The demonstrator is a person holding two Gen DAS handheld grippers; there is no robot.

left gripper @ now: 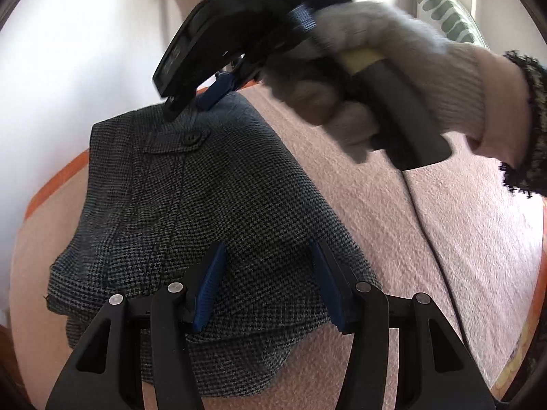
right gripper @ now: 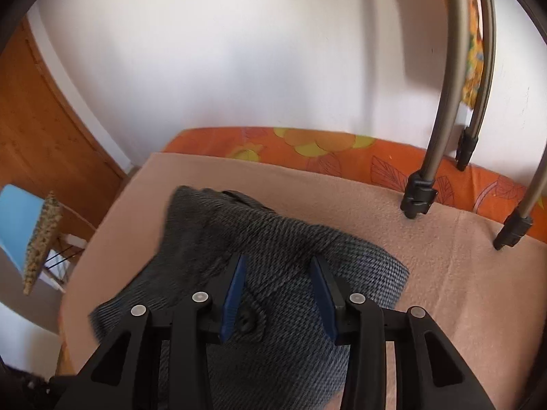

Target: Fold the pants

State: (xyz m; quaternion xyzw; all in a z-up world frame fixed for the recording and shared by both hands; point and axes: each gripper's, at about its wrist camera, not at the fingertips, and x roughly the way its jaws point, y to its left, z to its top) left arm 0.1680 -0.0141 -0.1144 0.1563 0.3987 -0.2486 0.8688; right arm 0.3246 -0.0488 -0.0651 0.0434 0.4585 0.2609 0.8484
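The grey checked pants [left gripper: 205, 212] lie folded into a compact bundle on a pink blanket [left gripper: 461, 239]. A buttoned pocket flap [left gripper: 184, 140] faces up. My left gripper [left gripper: 270, 256] is open just above the near part of the bundle, with nothing between its blue pads. In the left wrist view my right gripper [left gripper: 191, 102], held by a gloved hand [left gripper: 393, 78], hovers at the far edge of the bundle. In the right wrist view my right gripper [right gripper: 278, 266] is open over the pants [right gripper: 307, 249], close to the button [right gripper: 244, 321].
The blanket [right gripper: 461, 273] covers a bed with an orange floral sheet [right gripper: 342, 153] along a white wall. Metal tripod legs [right gripper: 418, 198] stand on the blanket at the right. A blue chair [right gripper: 24, 225] and wooden door are left; a leaf-patterned pillow [left gripper: 441, 3] is far right.
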